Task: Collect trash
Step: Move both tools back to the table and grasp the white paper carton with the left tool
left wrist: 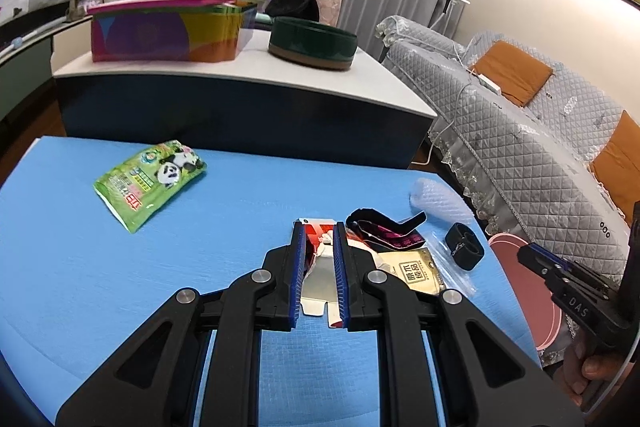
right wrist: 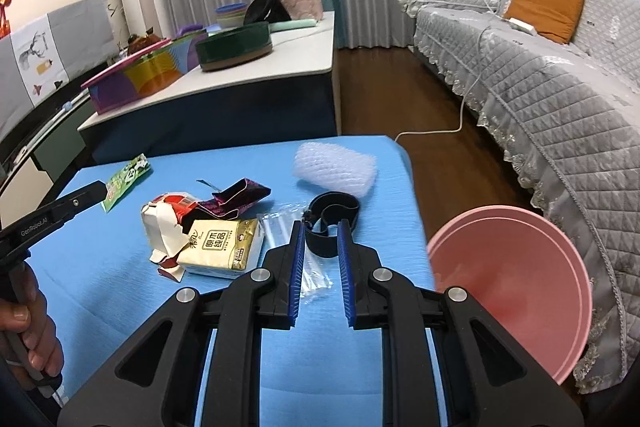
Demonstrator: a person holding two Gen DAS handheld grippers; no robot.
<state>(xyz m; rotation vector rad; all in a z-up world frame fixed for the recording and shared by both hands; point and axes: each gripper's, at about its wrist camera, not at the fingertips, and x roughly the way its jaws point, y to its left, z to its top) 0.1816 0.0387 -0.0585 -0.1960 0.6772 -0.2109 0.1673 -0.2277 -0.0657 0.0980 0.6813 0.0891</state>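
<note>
Blue table (right wrist: 100, 267) | torn carton (left wrist: 320, 259) under left gripper (left wrist: 318, 227) | jaws parted, seemingly empty

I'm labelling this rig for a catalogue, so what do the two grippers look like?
Both are black linkage frames with round silver pivot pins and blue ribbed pads lining two straight fingers. The left gripper shows "GenRobot.AI" lettering on its side in the right wrist view; the right gripper shows "DAS" in the left wrist view.
</note>
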